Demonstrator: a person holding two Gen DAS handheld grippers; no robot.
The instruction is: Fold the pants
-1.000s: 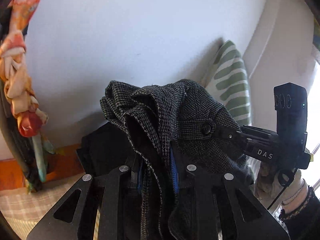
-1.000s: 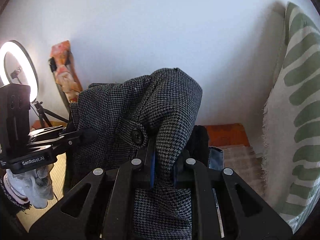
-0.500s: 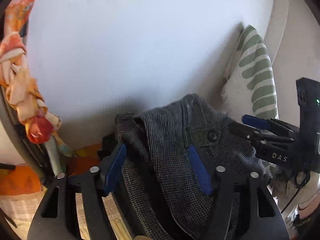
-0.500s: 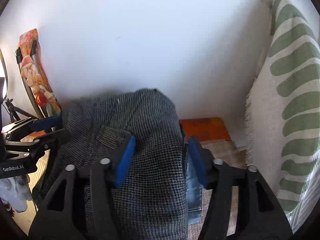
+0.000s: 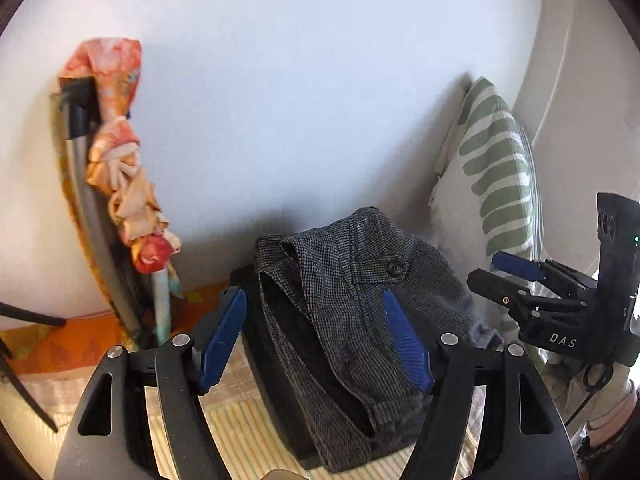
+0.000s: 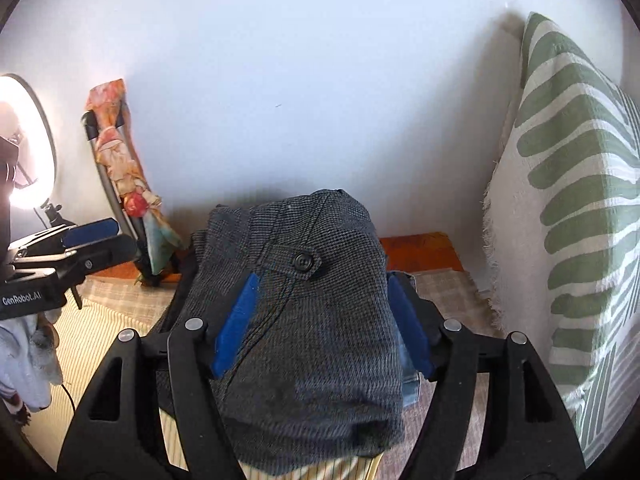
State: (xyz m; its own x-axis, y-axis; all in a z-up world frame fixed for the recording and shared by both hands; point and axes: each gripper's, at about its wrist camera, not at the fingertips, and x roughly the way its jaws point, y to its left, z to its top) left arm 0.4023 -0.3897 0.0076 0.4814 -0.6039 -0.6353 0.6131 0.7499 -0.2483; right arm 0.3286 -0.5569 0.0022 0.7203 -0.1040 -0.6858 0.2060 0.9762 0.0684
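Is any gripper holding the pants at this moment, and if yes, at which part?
Nothing is held. The left gripper and the right gripper both stand open, and the folded pants lie between their fingers on the pile.

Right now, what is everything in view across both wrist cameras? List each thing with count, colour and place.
folded pants: one, grey houndstooth, on top of a stack, button facing up
dark garment: one, black, under the pants
denim piece: one, blue, edge showing beneath the pants on the right
pillow: one, cream with green stripes, upright at the right
patterned cloth: one, orange and pink, draped on a leaning frame at the left
ring light: one, lit, far left
wall: white, behind
left gripper: open, straddling the pants
right gripper: open, straddling the pants
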